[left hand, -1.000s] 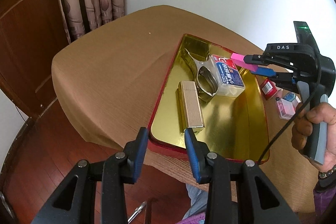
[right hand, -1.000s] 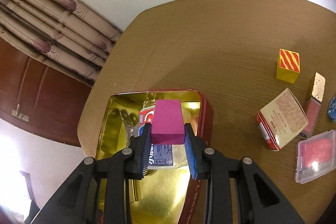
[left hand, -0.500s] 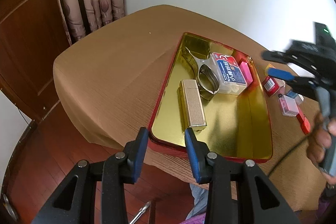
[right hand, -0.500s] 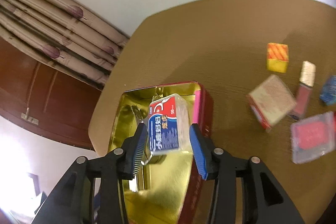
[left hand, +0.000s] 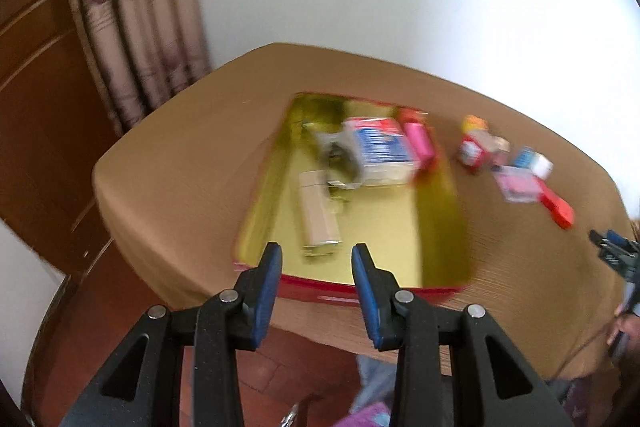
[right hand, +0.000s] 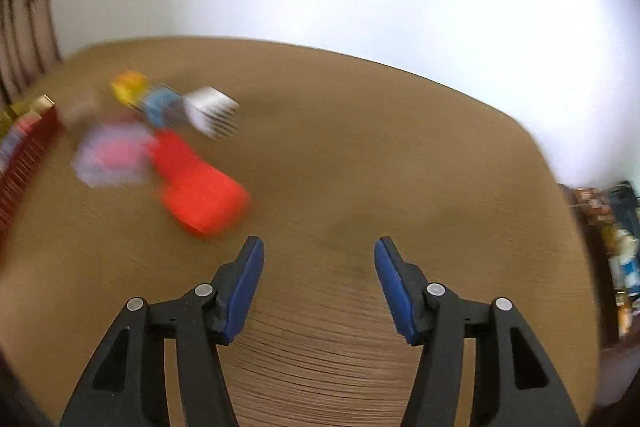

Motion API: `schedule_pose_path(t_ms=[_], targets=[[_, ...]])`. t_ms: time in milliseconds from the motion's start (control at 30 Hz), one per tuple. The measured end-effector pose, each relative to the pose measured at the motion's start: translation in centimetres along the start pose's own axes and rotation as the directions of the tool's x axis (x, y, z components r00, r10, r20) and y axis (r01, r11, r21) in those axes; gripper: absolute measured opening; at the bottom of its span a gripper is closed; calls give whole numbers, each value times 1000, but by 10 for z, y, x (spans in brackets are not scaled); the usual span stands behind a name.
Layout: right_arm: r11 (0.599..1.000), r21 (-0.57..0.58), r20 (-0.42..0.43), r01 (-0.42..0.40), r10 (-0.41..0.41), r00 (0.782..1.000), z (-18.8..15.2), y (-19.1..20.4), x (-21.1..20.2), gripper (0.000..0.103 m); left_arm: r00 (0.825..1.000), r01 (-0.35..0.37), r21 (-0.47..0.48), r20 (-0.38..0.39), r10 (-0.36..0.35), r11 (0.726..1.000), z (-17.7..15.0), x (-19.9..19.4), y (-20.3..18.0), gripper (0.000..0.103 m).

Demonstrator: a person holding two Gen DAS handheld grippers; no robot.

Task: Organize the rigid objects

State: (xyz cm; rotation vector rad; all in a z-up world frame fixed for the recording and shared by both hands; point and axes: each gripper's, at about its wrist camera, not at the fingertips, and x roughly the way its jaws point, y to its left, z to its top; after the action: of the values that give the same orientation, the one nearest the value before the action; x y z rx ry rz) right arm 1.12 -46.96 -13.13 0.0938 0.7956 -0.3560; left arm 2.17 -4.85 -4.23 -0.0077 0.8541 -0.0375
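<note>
Both pictures are smeared with motion blur. The right tongs (right hand: 319,283) hang over bare brown tabletop (right hand: 400,155), blue pads wide apart, nothing between them; those jaws have just been opening. Up and to their left lies a bright red flat block (right hand: 200,193), and touching it on its far left a clear plastic case with pink inside (right hand: 114,157). Beyond those sit a blue item (right hand: 160,105), a white piece with dark stripes (right hand: 212,111) and a yellow-orange cube (right hand: 128,85), all too blurred to make out further.

Over on the left view, the left tongs (left hand: 316,287) hover above the near rim of the red tin tray with a gold inside (left hand: 340,293), pads parted and empty. In that tray, along the far right wall, lies the pink rectangular block (left hand: 418,139), just beside a clear box with a blue and red label (left hand: 382,151). A shiny metal piece (left hand: 338,159) and a ribbed gold bar (left hand: 318,215) lie left of that. A small red and white box (left hand: 472,151) sits on the tabletop to the right of the tray.
</note>
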Motion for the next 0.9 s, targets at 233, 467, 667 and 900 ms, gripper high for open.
schedule_pose_path(t_ms=[233, 467, 667, 900], targets=[[984, 117, 31, -131, 129, 991, -4, -33, 4, 75, 993, 116, 208, 2, -119, 971, 5, -10, -76, 37], [942, -72, 71, -329, 334, 940, 26, 3, -1, 75, 988, 154, 259, -56, -144, 954, 2, 0, -122, 40], [892, -264, 22, -368, 387, 922, 54, 40, 17, 75, 983, 166, 240, -115, -142, 957, -4, 11, -126, 40], [840, -348, -85, -416, 414, 906, 50, 61, 38, 59, 977, 176, 233, -163, -140, 957, -3, 25, -130, 40]])
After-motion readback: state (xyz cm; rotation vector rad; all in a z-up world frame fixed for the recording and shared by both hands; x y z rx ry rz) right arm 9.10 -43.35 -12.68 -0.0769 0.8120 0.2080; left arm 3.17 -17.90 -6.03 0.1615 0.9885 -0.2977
